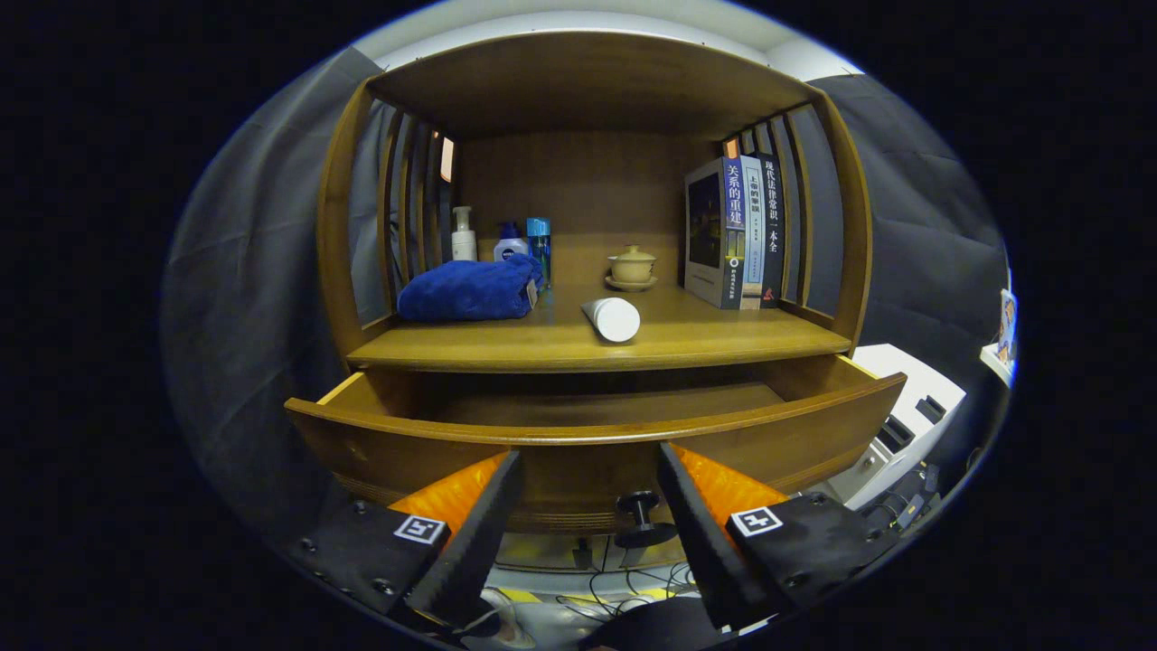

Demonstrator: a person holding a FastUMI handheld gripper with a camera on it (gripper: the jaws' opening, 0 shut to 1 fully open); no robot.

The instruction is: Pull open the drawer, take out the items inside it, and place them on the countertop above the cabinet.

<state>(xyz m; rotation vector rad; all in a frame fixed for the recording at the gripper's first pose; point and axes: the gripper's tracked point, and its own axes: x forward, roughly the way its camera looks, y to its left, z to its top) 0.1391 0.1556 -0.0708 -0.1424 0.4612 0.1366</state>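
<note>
A brown wooden cabinet drawer (pixel 597 425) stands pulled open, its curved front just ahead of the gripper (pixel 587 506), whose jaws are spread wide and hold nothing. The drawer's small dark round knob (pixel 640 514) sits between the fingers, nearer the right one. What shows of the drawer floor looks bare. On the wooden countertop (pixel 705 339) above the drawer, a white cylindrical tube (pixel 613 318) lies with its long axis toward the gripper, beside a folded blue towel (pixel 468 289), bottles (pixel 502 237), a lidded tan teacup (pixel 632 265) and upright books (pixel 734 231).

Open drawer (pixel 597 416) lies clear; its knob (pixel 642 515) stands between the parted jaws.
</note>
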